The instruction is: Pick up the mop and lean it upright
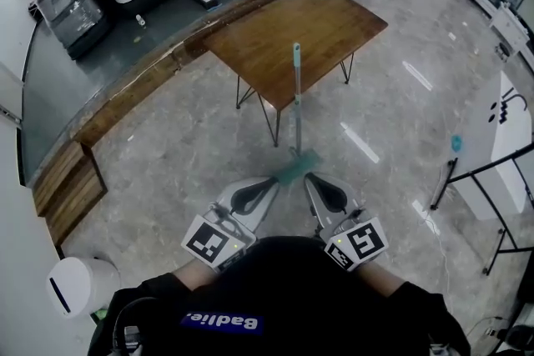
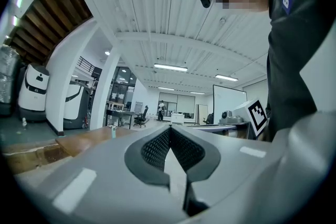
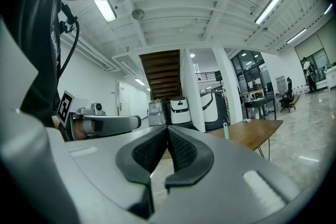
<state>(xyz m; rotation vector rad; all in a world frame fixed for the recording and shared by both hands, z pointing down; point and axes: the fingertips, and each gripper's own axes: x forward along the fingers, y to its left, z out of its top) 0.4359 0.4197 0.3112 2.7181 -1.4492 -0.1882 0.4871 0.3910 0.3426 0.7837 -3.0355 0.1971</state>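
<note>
Both pairs of jaws are pressed together, empty. The left gripper [image 2: 169, 129] and right gripper [image 3: 167, 128], two grey wedges with ribbed black pads, point toward 12 o'clock, tips converging. Near the tips, one mop [image 1: 296, 108] stands upright, teal head on the marbled floor [image 1: 183, 146], pole against one wooden table [image 1: 267, 46].
</note>
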